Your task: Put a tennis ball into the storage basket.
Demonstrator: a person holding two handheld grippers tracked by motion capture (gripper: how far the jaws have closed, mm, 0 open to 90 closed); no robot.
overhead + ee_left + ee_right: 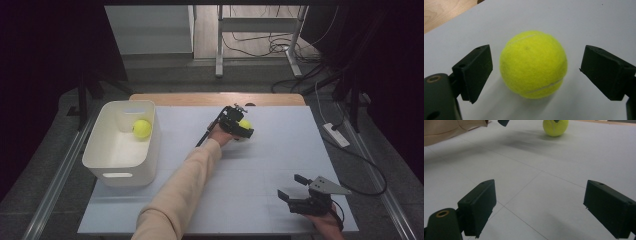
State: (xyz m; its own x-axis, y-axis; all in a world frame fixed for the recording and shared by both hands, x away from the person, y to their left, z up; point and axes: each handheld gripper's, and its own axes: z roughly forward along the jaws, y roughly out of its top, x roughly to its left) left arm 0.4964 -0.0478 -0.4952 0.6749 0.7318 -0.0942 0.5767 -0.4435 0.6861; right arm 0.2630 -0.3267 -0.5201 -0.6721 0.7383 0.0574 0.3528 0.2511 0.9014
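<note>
A yellow tennis ball rests on the white table sheet near its far middle. My left gripper hangs over it, open, with a jaw on each side of the ball and a gap to both pads. A second tennis ball lies inside the white bin at the left. My right gripper stands open near the table's front right, with nothing between its jaws.
A sleeve reaches diagonally across the middle of the sheet. A wooden strip runs along the table's far edge. Cables and a power strip lie on the floor at the right.
</note>
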